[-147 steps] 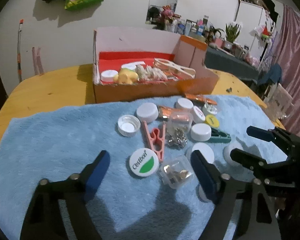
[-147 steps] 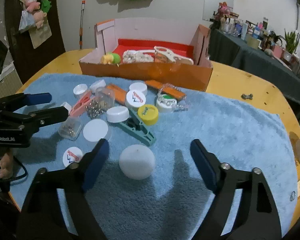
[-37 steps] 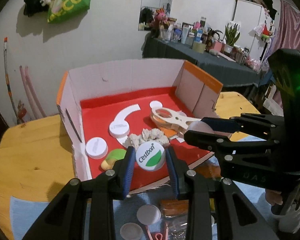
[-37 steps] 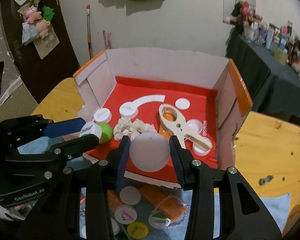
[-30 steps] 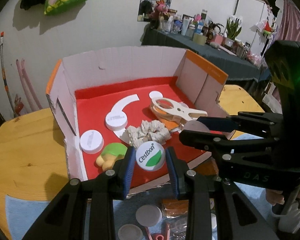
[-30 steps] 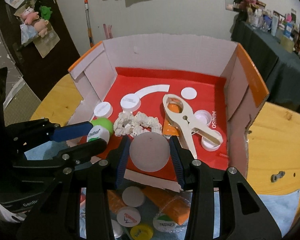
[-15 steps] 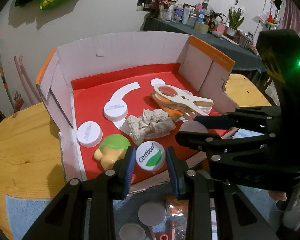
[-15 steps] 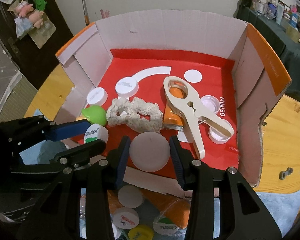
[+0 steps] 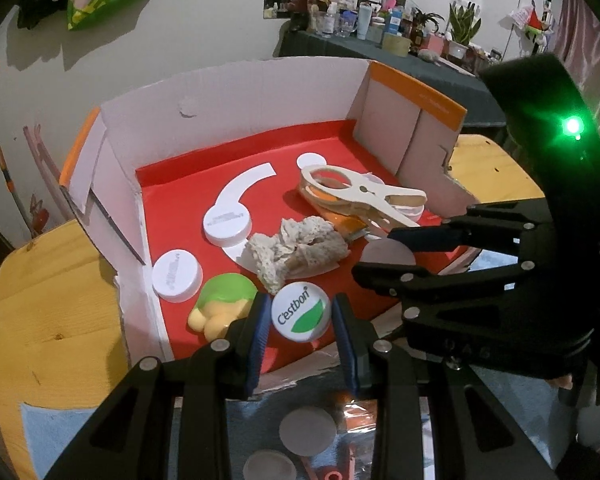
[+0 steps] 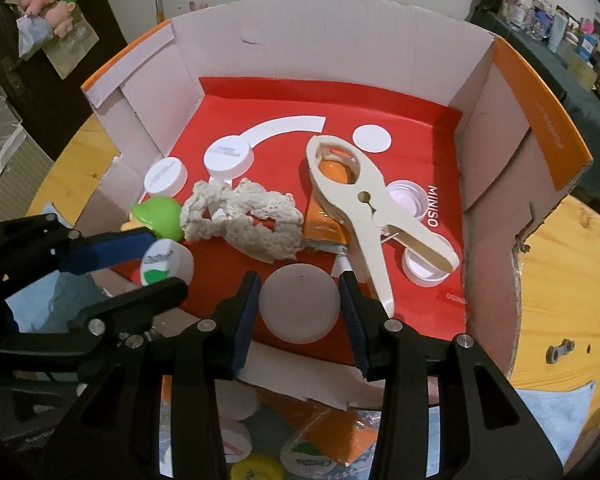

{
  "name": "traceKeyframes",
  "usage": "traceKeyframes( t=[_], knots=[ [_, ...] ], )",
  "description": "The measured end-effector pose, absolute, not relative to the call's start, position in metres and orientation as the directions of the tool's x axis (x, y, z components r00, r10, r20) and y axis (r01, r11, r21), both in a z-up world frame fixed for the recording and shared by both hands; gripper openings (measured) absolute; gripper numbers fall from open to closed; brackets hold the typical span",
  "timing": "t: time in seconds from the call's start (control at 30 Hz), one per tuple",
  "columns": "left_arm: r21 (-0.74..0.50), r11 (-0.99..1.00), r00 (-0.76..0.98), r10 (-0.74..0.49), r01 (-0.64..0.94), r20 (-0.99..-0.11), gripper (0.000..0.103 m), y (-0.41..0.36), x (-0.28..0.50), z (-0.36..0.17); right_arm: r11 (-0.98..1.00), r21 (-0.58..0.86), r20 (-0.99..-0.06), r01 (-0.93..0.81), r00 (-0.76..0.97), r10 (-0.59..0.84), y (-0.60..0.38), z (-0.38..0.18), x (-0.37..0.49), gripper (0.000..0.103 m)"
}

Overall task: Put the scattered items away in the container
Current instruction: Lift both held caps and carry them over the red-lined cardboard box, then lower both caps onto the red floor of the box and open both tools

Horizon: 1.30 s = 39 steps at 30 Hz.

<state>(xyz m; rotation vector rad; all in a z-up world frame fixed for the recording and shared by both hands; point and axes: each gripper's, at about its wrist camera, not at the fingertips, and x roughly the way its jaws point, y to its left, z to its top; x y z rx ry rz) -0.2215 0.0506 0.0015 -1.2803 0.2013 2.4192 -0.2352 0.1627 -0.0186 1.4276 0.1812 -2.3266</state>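
My left gripper (image 9: pixel 300 317) is shut on a white Cestbon cap (image 9: pixel 299 313) with a green leaf mark, held over the near part of the cardboard box (image 9: pixel 228 92). My right gripper (image 10: pixel 299 305) is shut on a plain white round lid (image 10: pixel 299 308), also over the box's front edge. In the right wrist view the left gripper (image 10: pixel 158 260) with the Cestbon cap (image 10: pixel 164 266) is at the left. In the left wrist view the right gripper (image 9: pixel 388 254) with its white lid (image 9: pixel 388 255) is at the right. The box floor (image 10: pixel 412 128) is red.
In the box lie a big cream clamp (image 10: pixel 364 204), a cream scrunchie (image 10: pixel 244 220), a green and yellow toy (image 9: pixel 220 304), white caps (image 9: pixel 227 225) and an orange packet (image 10: pixel 324 224). Below the box, caps (image 9: pixel 307 426) and orange packets (image 10: pixel 332 428) lie on the blue towel (image 9: pixel 40 432).
Both grippers, each keeping its cap, have tipped down and sunk toward the box, which now fills more of both views. Earlier still, both stood open over the towel with these caps lying there.
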Motion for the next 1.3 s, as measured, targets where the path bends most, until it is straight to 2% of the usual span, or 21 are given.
traceKeyframes(
  t=[0.13, 0.43, 1.3],
  knots=[
    [-0.037, -0.917, -0.521, 0.259, -0.398, -0.814, 0.034, 0.047, -0.222, 0.005, -0.916, 0.090, -0.881, 0.392, -0.397, -0.257, 0.168, -0.021, -0.237, 0.038],
    [-0.080, -0.903, -0.484, 0.298, -0.422, -0.823, 0.034, 0.054, -0.220, 0.003, -0.919, 0.086, -0.882, 0.386, -0.400, -0.250, 0.177, -0.020, -0.237, 0.038],
    [-0.019, -0.915, -0.451, 0.216, -0.402, -0.866, 0.034, 0.056, -0.232, -0.017, -0.913, 0.016, -0.890, 0.408, -0.409, -0.199, 0.178, -0.016, -0.225, 0.038]
  ],
)
